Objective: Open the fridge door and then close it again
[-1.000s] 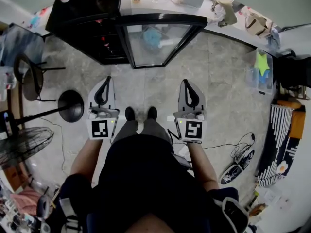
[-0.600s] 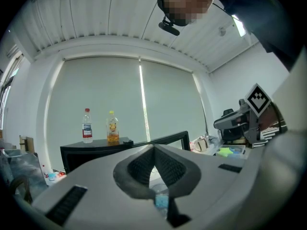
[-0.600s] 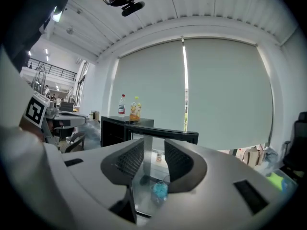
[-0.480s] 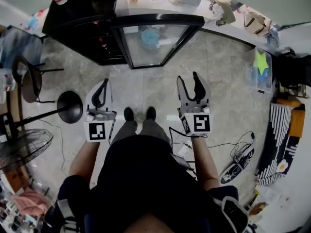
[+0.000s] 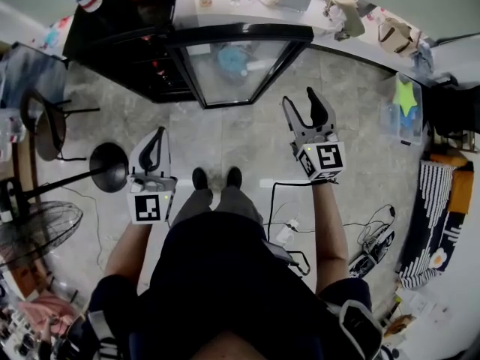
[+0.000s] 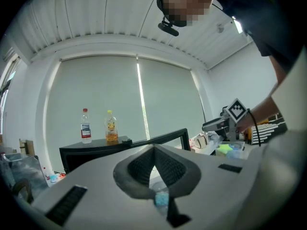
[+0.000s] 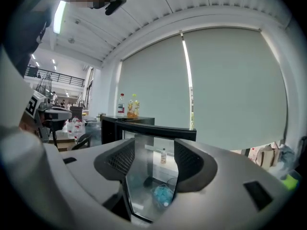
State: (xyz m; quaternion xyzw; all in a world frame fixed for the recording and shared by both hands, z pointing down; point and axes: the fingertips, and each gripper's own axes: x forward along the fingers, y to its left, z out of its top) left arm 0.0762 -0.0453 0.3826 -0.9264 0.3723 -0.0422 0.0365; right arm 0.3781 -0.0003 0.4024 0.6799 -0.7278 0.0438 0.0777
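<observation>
The black fridge (image 5: 124, 40) stands at the upper left with two bottles on top. Its glass door (image 5: 240, 62) stands open, swung out to the right. My right gripper (image 5: 301, 102) reaches toward the door's right side, short of it. Its jaws are opening and hold nothing. In the right gripper view the door (image 7: 158, 128) shows ahead through the gap of the right gripper (image 7: 153, 153). My left gripper (image 5: 156, 136) hangs shut and empty over the floor in front of the fridge. The left gripper view shows the left gripper (image 6: 154, 150) with its pads pressed together and the fridge (image 6: 96, 152) beyond.
A white counter (image 5: 247, 10) with a bottle and bags runs behind the fridge. A fan's round base (image 5: 109, 165) and a chair (image 5: 45, 122) stand at the left. Cables (image 5: 292, 231) lie on the floor at the right, by a clear bin (image 5: 405, 111).
The right gripper has moved forward toward the open door and its jaws have gone from shut to wide apart. The left gripper has kept still and shut.
</observation>
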